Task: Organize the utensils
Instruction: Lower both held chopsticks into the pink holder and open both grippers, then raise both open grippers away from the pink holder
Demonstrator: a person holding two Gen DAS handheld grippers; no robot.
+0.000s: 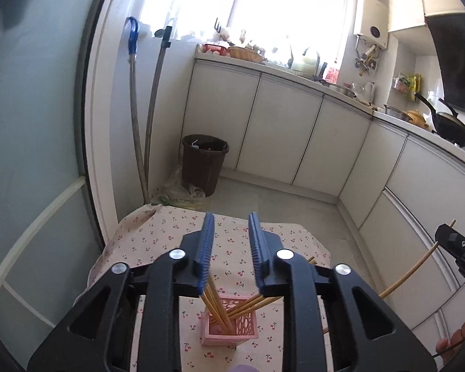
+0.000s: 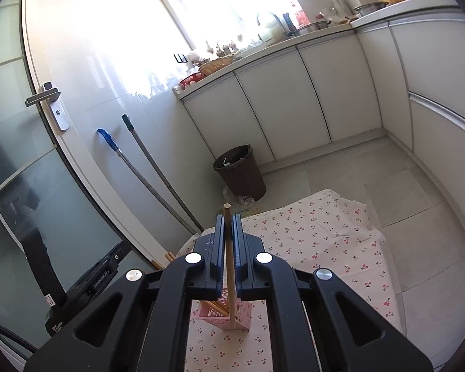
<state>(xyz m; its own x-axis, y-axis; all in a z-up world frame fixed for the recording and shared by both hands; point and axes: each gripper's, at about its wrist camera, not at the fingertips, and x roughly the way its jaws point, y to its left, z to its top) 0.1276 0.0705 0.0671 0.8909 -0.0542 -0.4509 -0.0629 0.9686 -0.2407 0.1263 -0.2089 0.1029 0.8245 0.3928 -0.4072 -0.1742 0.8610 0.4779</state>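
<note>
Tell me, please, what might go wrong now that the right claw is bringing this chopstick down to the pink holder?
1. The chopstick tip sits at the pink holder's front rim, so it may land outside on the cherry-print cloth.
2. The light holder already carries several leaning chopsticks; a push on its rim could tip it.
3. The right claw grips the stick near its top, so it may pivot. The open left claw is not steadying the holder.

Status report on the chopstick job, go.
Right claw shut on one chopstick, above pink holder. Left claw open, empty, over holder. Chopsticks already inside. Nothing blocking.
</note>
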